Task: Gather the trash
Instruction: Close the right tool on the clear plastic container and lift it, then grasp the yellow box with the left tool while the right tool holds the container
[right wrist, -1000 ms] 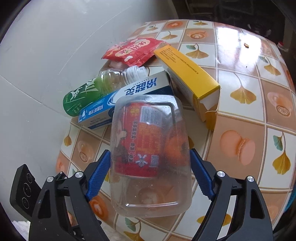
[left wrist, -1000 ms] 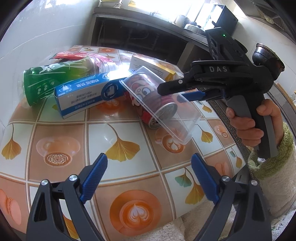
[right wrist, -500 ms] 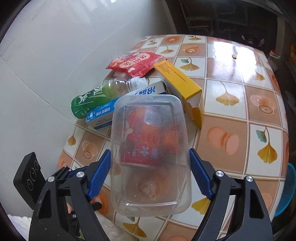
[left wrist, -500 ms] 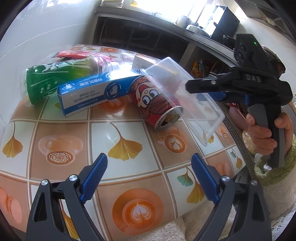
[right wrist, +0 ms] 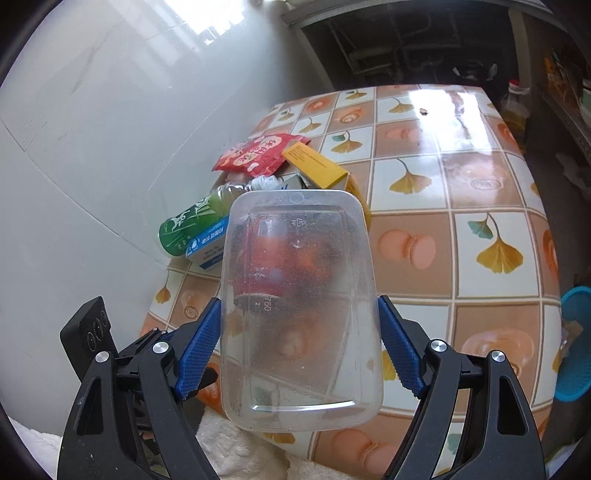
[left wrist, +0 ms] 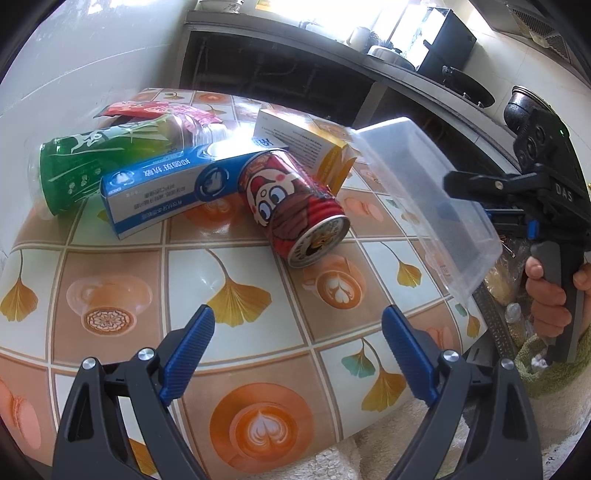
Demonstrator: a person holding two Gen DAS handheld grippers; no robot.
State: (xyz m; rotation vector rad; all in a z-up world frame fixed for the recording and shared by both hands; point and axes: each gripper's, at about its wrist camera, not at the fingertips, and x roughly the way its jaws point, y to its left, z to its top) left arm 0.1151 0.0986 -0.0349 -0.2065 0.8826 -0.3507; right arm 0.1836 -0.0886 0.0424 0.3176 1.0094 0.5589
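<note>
Right wrist view: clear plastic container (right wrist: 299,306) is clamped between right gripper (right wrist: 300,350) pads, raised above table (right wrist: 491,184). Left gripper (left wrist: 297,350) is held apart, empty, near the red can (left wrist: 291,210).

both views are lit by daylight. in the left wrist view a blown-out window (left wrist: 388,14) is seen at 1 o'clock, and white glare is thrown on the boxes (left wrist: 236,147) at 11 o'clock. in the right wrist view the table (right wrist: 443,103) is glazed with glare at 1 o'clock, and window light is mirrored on the wall (right wrist: 207,26) at 11 o'clock. straight lines are bent and corners blackened by the fisheye. shadows are soft; little blur is seen.
</note>
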